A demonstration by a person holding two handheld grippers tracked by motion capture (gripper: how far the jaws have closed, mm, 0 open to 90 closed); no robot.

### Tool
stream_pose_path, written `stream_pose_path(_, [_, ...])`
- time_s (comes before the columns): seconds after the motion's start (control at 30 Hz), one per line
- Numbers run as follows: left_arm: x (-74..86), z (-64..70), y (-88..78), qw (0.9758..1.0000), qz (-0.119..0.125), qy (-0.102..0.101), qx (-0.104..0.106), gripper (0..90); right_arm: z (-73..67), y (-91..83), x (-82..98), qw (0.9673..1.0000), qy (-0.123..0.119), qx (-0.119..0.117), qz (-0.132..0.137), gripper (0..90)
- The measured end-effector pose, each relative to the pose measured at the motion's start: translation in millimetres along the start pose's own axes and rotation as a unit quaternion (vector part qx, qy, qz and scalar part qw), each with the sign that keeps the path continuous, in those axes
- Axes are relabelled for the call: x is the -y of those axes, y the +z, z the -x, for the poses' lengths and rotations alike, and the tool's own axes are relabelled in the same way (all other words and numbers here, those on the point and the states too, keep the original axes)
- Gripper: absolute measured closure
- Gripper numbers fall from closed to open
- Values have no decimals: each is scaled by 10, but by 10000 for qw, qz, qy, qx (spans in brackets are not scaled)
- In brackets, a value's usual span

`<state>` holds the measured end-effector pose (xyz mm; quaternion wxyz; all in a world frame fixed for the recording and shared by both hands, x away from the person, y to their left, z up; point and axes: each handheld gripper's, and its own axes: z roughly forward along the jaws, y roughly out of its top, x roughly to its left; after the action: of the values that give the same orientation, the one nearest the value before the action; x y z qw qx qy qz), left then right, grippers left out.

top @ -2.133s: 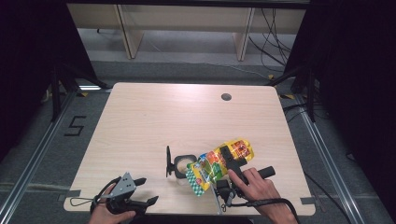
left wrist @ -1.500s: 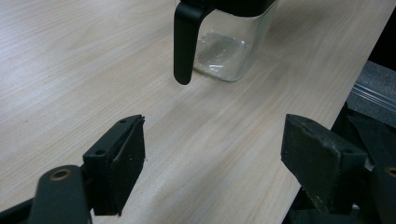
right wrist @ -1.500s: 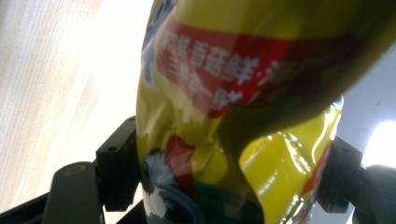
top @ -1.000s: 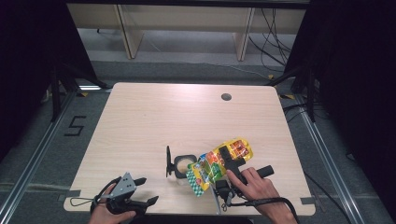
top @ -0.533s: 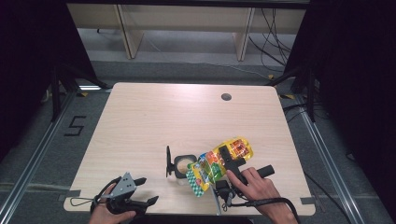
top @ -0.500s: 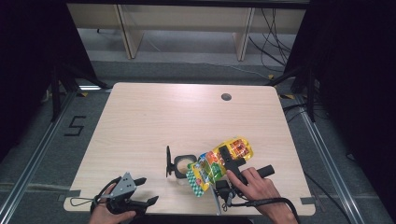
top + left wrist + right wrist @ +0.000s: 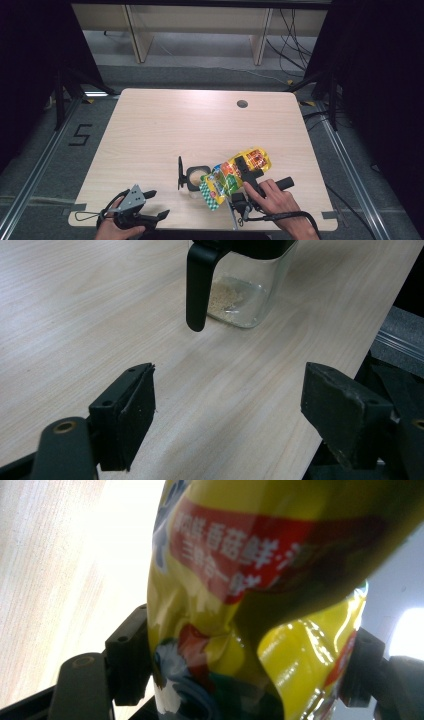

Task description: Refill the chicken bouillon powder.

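Observation:
A yellow snack bag (image 7: pixel 235 175) with red and green print lies tilted, its lower end over a small glass jar (image 7: pixel 195 177). My right gripper (image 7: pixel 246 169) is shut on the bag's upper part; in the right gripper view the crinkled bag (image 7: pixel 260 580) sits between both jaws of the right gripper (image 7: pixel 245 675). The jar has a black rim and a raised black lid flap (image 7: pixel 180 172). In the left gripper view the jar (image 7: pixel 240 295) holds a thin layer of beige grains. My left gripper (image 7: pixel 156 203) rests open by the table's near left edge, its jaws (image 7: pixel 227 410) empty.
The light wooden table (image 7: pixel 200 130) has a round cable hole (image 7: pixel 242 104) at its far right. Cables trail from both grippers over the near edge. Dark curtains and metal rails flank the table.

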<state>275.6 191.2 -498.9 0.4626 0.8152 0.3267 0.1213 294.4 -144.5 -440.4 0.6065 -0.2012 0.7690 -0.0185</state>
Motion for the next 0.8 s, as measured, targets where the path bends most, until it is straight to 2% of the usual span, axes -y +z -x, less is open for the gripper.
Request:
stream_pose_path(0.03, [0, 0, 0, 10000, -3, 0, 0, 216, 3, -19, 20, 9999, -26, -20, -168, 274])
stream_pose_path(0.1, [0, 0, 0, 10000, -3, -2, 2, 216, 5, -21, 23, 9998, -53, -36, -171, 274])
stream_pose_path(0.13, [0, 1, 0, 10000, -4, -1, 4, 216, 25, -18, 19, 9998, -169, -20, -145, 274])
stream_pose_path(0.17, [0, 1, -1, 10000, -2, 3, 2, 216, 8, -23, 22, 9998, -42, -30, -184, 274])
stream_pose_path(0.23, [0, 0, 0, 10000, -2, -2, -1, 216, 37, -20, 16, 9997, -230, -10, -116, 274])
stream_pose_path(0.37, [2, 3, 3, 10000, 7, -1, -11, 216, 34, -15, 17, 9997, -213, -3, -83, 274])
stream_pose_path(0.4, [0, 1, -1, 10000, -5, 4, 2, 216, -21, -3, 14, 9998, 215, -14, 8, 274])
stream_pose_path(0.43, [0, 1, -1, 10000, -5, 4, 2, 216, -21, -3, 14, 9998, 215, -14, 8, 274])
stream_pose_path(0.47, [0, 0, -2, 10000, 5, -1, -4, 216, -18, -22, 31, 9997, 188, -3, -148, 274])
stream_pose_path(0.53, [0, 0, -1, 10000, -1, -1, -2, 216, 31, -9, 24, 9999, -150, 21, -34, 274])
stream_pose_path(0.57, [0, 1, -1, 10000, -2, 2, 0, 216, -38, -5, 23, 9994, 352, -22, -11, 274])
stream_pose_path(0.63, [0, 1, 0, 10000, -2, 0, 2, 216, -29, -1, 19, 9995, 298, -7, 38, 274])
stream_pose_path(0.8, [0, 1, -1, 10000, -4, 5, 4, 216, -32, -3, 24, 9994, 341, -16, 20, 274])
